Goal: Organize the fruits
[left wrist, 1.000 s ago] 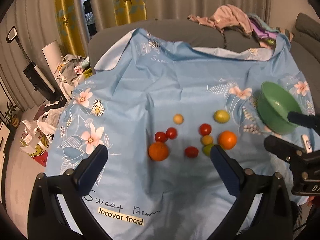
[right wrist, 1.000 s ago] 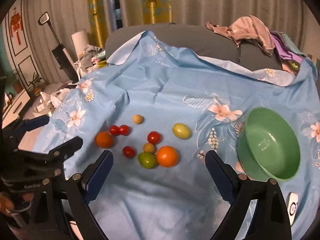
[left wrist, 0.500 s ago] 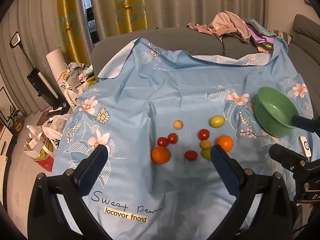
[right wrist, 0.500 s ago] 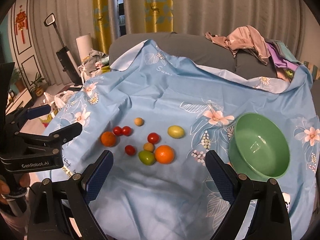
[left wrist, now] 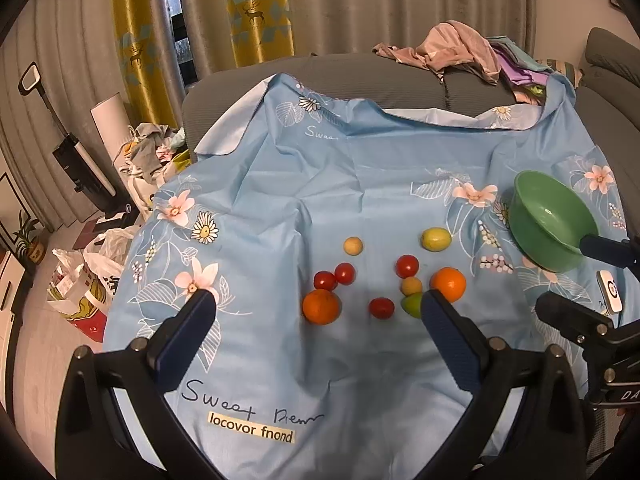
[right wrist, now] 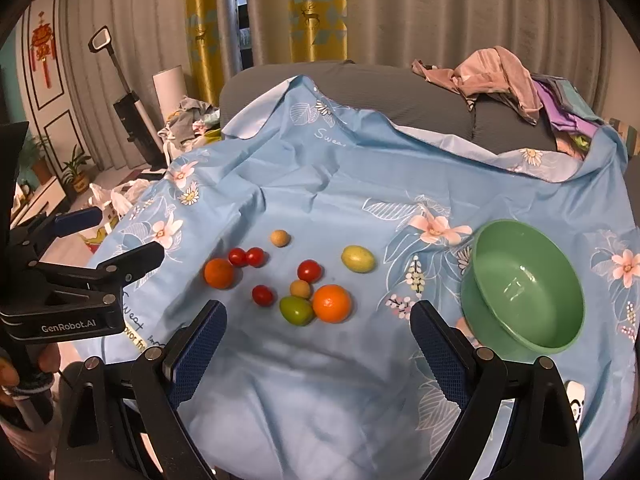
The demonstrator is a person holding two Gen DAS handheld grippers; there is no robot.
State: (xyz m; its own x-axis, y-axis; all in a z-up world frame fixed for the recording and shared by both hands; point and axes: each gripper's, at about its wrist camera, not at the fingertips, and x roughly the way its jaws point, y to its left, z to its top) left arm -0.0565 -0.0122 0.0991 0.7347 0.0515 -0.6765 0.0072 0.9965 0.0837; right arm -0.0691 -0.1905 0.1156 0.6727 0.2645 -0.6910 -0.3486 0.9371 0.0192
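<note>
Both views sit higher and farther back than a second ago. Left gripper (left wrist: 314, 322) and right gripper (right wrist: 316, 330) both gape wide, empty. Beyond them, the round orange, red and green fruits (right wrist: 298, 276) lie untouched mid blue floral cloth (right wrist: 320, 184); empty green plastic bowl (right wrist: 524, 284) far right. Sorting not begun.
</note>
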